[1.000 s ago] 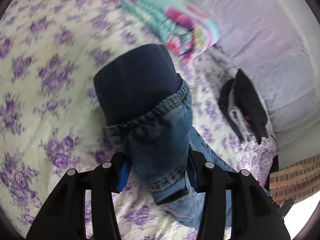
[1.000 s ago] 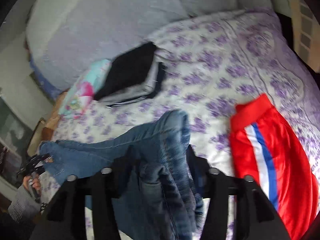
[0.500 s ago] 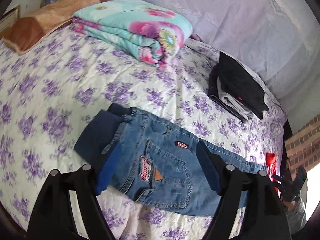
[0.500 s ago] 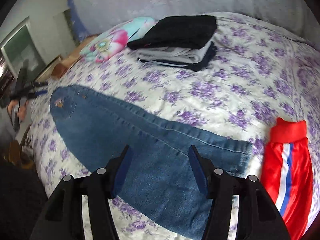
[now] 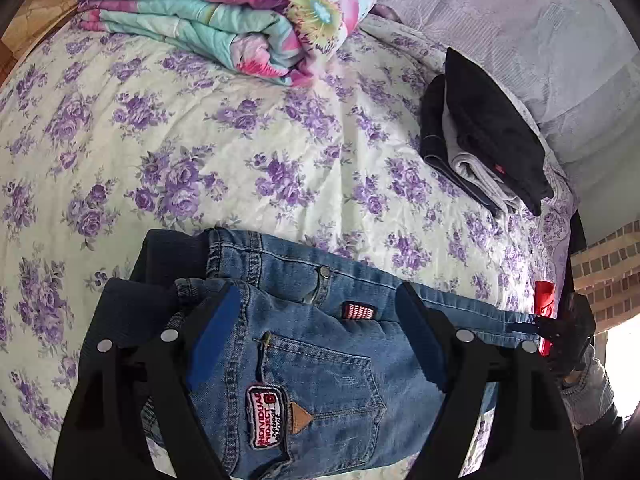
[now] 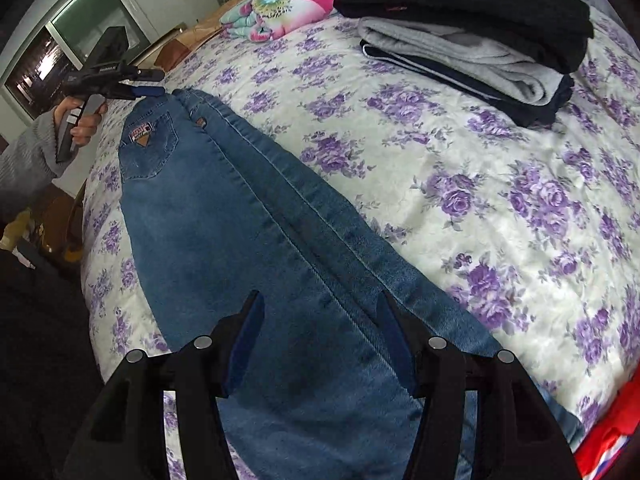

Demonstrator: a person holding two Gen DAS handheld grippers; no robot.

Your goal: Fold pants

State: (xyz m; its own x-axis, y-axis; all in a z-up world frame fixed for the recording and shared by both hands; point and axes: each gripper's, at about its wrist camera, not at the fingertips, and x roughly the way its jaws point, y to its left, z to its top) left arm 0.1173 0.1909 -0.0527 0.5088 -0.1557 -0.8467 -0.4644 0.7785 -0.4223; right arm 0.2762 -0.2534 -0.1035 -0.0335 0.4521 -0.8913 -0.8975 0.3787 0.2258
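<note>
Blue jeans [image 5: 320,360] lie flat on the flowered bed [image 5: 160,140], one leg folded over the other, back pocket and patch facing up. My left gripper [image 5: 318,296] hovers over the waist end. Its jaws are opening and no denim is pinched between the blue pads [image 5: 216,328]. In the right wrist view the jeans [image 6: 224,216] stretch away from my right gripper [image 6: 320,300]. That gripper stands open above the lower legs, which lie flat beneath it. The left gripper [image 6: 148,84] shows there too, held by a hand at the waistband.
A folded turquoise floral blanket [image 5: 240,12] lies at the head of the bed. A stack of folded dark and grey clothes [image 5: 488,136] sits to the right of it. Red track pants [image 6: 616,436] lie beside the jeans' hems. A lilac pillow [image 5: 520,20] lies behind.
A second ago both grippers held the jeans up, bunched. Now the jeans lie spread flat on the bed, both grippers have let go, and the left jaws have widened.
</note>
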